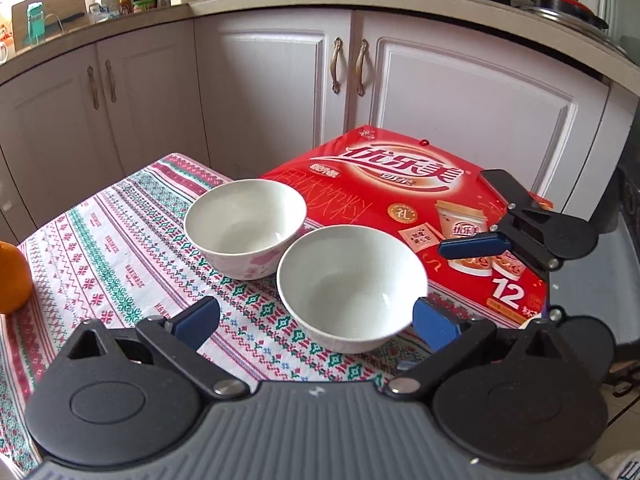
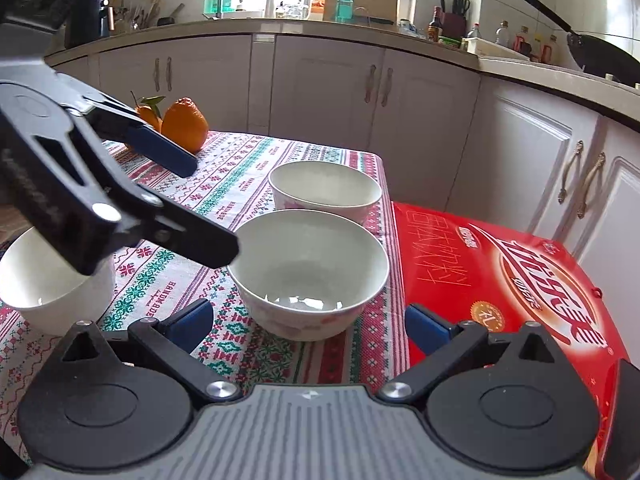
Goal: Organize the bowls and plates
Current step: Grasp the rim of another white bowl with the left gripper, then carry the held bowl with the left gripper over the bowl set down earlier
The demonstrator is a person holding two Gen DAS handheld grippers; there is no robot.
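Note:
Two white bowls stand side by side on the patterned tablecloth (image 1: 120, 240). The nearer bowl (image 1: 352, 288) (image 2: 308, 272) sits just ahead of both grippers. The second bowl (image 1: 244, 228) (image 2: 324, 188), with pink flowers, is beside it. A third white bowl (image 2: 52, 292) stands at the left in the right wrist view, partly hidden under my left gripper (image 2: 210, 208). My left gripper (image 1: 316, 324) is open, its right pad close to the nearer bowl's side. My right gripper (image 2: 310, 326) (image 1: 464, 212) is open, holding nothing, at the red box's edge.
A red drink carton (image 1: 400, 184) (image 2: 520, 280) lies flat against the table's edge by the bowls. Oranges (image 2: 184, 124) sit at the table's far corner. White kitchen cabinets (image 1: 280, 80) and a cluttered counter stand behind.

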